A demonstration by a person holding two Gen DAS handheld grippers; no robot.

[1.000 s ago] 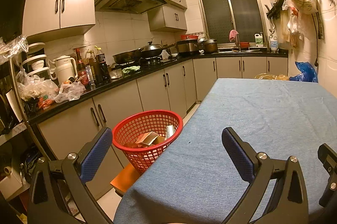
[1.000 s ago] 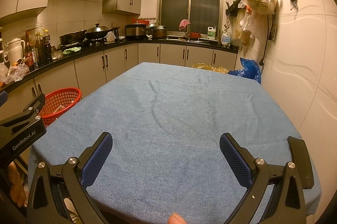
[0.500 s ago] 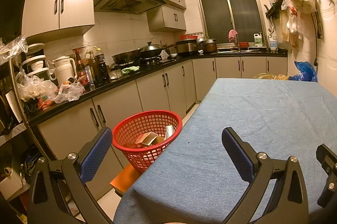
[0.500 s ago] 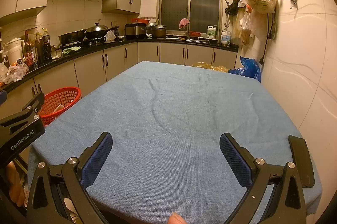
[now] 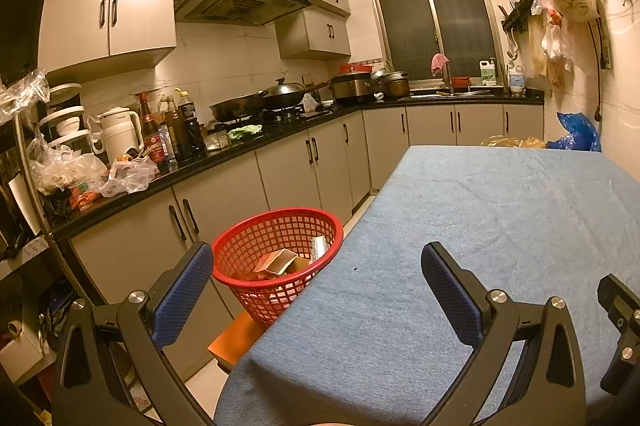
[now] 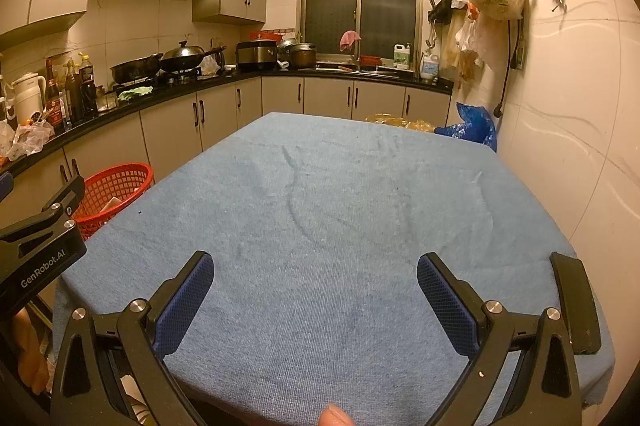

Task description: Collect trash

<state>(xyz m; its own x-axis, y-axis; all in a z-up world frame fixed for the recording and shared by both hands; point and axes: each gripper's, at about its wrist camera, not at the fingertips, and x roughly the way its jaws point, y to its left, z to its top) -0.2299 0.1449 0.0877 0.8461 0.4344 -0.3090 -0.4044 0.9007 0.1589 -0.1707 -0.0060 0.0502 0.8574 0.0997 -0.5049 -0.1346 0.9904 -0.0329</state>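
- Hovering empty, left tool (image 5: pixel 316 268) and right tool (image 6: pixel 314 276) both gape above the bare blue-clothed desk (image 6: pixel 340 194).
- Red plastic mesh basket (image 5: pixel 276 254) sits beside the desk edge, handy for dropped cardboard scraps (image 5: pixel 278 262).

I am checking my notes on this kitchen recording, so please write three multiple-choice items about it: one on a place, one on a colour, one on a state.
1. Where does the red basket stand?
A. on the blue tablecloth
B. beside the table's left edge, on an orange stool
C. on the counter

2. What colour is the tablecloth?
A. blue
B. white
C. green

3. How are the left gripper and the right gripper?
A. both open and empty
B. both shut
C. left shut on a carton

Answers: 1 B, the basket rests on an orange stool next to the table; 2 A, the cloth is blue in both views; 3 A, each gripper's fingers stand wide apart with nothing between them.
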